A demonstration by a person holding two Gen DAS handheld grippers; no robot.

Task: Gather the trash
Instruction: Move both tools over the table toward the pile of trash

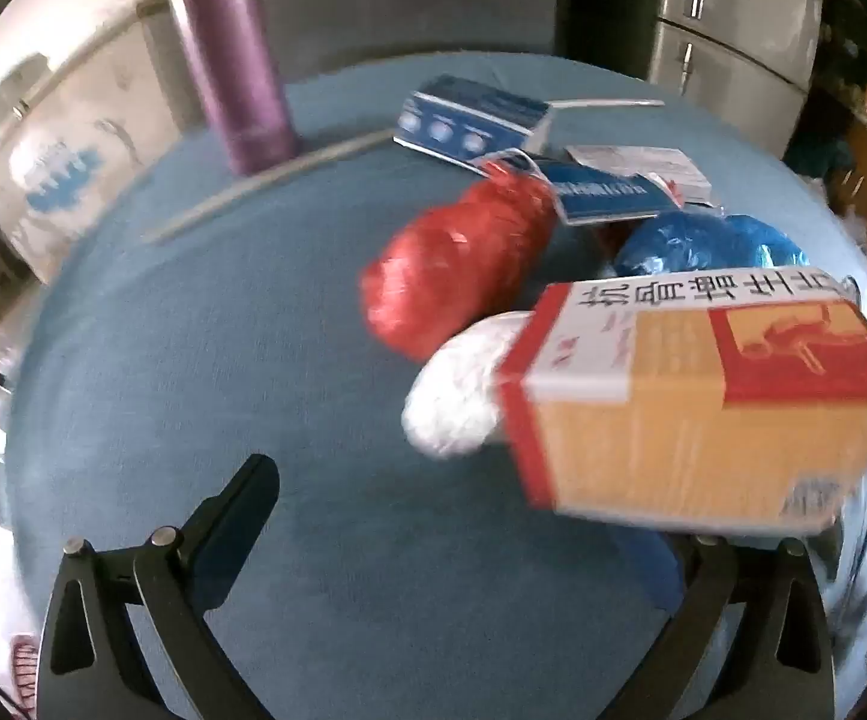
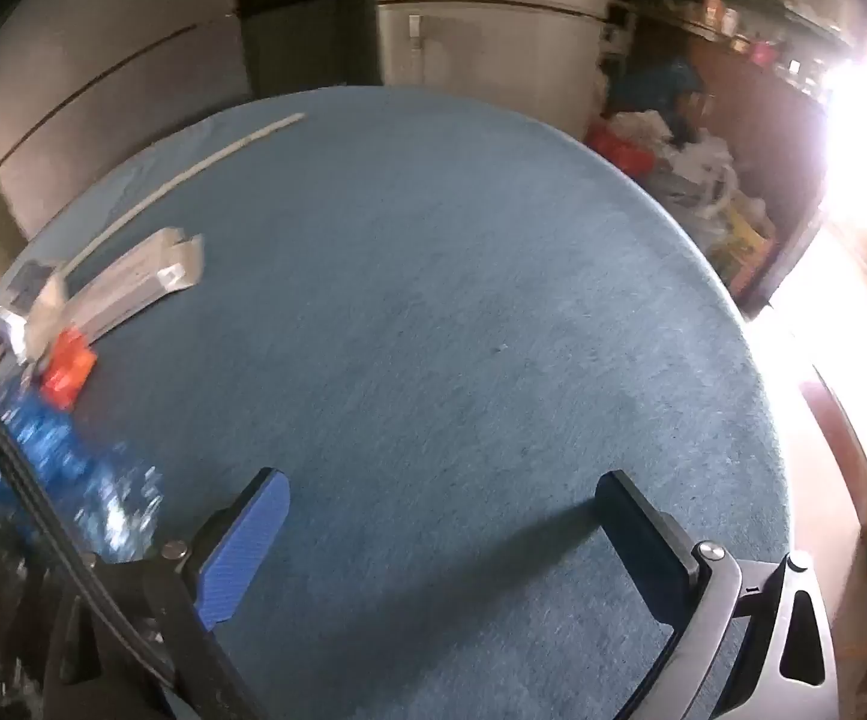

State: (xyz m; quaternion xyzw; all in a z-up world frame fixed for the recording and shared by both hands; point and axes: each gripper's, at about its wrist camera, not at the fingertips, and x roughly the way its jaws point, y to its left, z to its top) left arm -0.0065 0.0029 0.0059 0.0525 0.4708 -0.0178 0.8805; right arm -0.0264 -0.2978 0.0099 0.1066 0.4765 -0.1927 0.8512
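On the round blue-clothed table [image 1: 193, 312] lies a heap of trash: a crumpled red bag [image 1: 457, 264], a crumpled blue bag [image 1: 703, 240], a white paper wad [image 1: 463, 390] and blue-and-white cartons [image 1: 475, 120]. A yellow-and-red box [image 1: 697, 408] is blurred, close in front of the right finger and hiding its tip. My left gripper [image 1: 469, 498] is open; only its left finger [image 1: 247, 498] shows, over bare cloth. My right gripper [image 2: 445, 486] is open over bare cloth, with the blue bag [image 2: 73, 468], a red scrap [image 2: 67, 372] and a flattened carton [image 2: 133, 288] to its left.
A tall purple bottle [image 1: 229, 54] stands at the table's far left, with a long white stick [image 1: 265, 180] lying beside it. A fridge [image 1: 733, 30] and cabinets stand behind the table. Cluttered bags [image 2: 685, 168] lie on the floor beyond the right edge. A black strap [image 2: 13, 450] crosses the right wrist view.
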